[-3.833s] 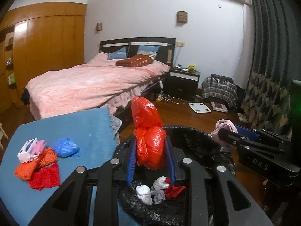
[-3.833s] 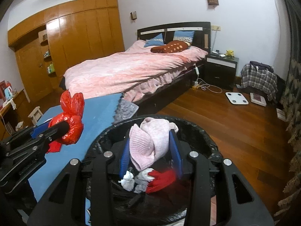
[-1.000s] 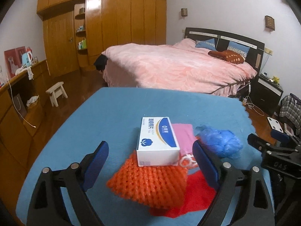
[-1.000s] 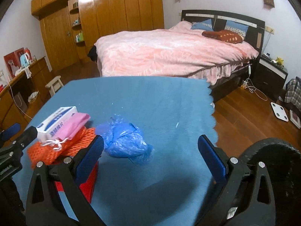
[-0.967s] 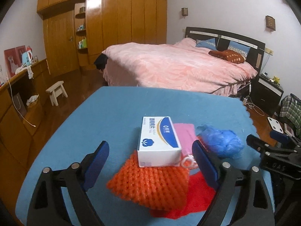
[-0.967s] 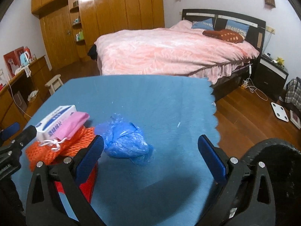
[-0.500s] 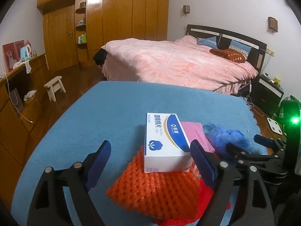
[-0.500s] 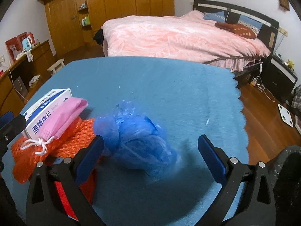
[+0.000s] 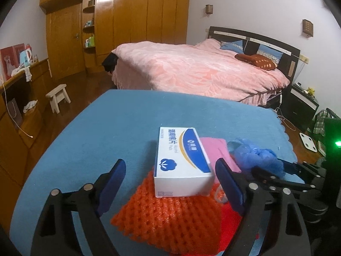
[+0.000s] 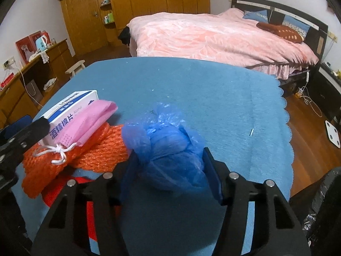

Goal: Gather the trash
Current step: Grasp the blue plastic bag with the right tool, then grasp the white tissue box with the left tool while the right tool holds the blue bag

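Here, right gripper (image 10: 170,166): its jaws are closing around the blue plastic bag (image 10: 168,149), and both blue pads are already lying against the bag's crumpled sides.
Blue plastic bag: it is sitting on the blue tablecloth (image 10: 213,98), bulging up between the right gripper's fingers, just right of the orange pile.
Left gripper (image 9: 170,181): its jaws are standing wide and are narrowing slightly; the white and blue box (image 9: 183,162) is sitting between the two pads, and neither pad is touching it.
White and blue box: it is resting flat on the orange foam netting (image 9: 170,217), with one short end facing the left wrist camera.
Pink face mask (image 10: 85,125): it is lying against the box's right side, its white ear loop (image 10: 57,151) trailing over the netting.
Orange foam netting: it is lying on the tablecloth under the box and mask, partly covering a red piece (image 9: 230,219) beneath it.
Black bin liner (image 10: 328,196): its edge is showing at the lower right of the right wrist view, beyond the table's scalloped edge.
Room: a bed with a pink cover (image 9: 202,68) is standing behind the table, a wooden wardrobe (image 9: 127,21) is filling the far wall, and a small wooden stool (image 9: 58,96) is standing on the floor to the left.
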The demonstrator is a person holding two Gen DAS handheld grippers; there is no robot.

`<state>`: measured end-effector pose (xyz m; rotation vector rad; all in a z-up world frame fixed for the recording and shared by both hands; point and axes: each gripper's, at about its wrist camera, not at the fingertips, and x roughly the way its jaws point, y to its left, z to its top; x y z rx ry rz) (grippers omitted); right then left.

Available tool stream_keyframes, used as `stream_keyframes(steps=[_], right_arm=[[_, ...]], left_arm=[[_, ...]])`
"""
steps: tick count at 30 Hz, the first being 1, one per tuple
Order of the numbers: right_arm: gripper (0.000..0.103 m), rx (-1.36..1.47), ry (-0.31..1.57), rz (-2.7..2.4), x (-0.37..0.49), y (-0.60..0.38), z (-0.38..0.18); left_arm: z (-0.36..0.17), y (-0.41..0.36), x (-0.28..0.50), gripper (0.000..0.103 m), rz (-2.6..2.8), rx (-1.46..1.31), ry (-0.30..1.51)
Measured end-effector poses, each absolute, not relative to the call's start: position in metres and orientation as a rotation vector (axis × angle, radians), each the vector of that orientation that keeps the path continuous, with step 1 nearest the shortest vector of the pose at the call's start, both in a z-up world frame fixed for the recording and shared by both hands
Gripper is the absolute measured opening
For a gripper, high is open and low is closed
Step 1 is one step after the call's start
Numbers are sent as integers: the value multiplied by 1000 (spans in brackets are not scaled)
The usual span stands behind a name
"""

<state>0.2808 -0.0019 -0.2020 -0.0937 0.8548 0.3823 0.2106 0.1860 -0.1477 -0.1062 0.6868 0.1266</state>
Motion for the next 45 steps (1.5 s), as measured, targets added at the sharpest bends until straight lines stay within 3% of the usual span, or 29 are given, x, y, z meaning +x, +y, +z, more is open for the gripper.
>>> stream_keyframes(steps=[4,19,21,22,45], right_arm=[[57,-95,849,384,280,-3,-199],[58,-95,850,379,282,-5,-199],[58,-96,853,379,283,-5,-199],[58,-95,854,379,283,-5,-199],[58,-39,733,377,255,-23,-142]], left_arm=[[-156,192,216,70,122,-126,725],[-162,202,236,73,102,-143,759],[-163,201,238,68,86,-149,764],[-163,200,238,58,78,-147,766],[-110,188,193,57,128,-107,596]])
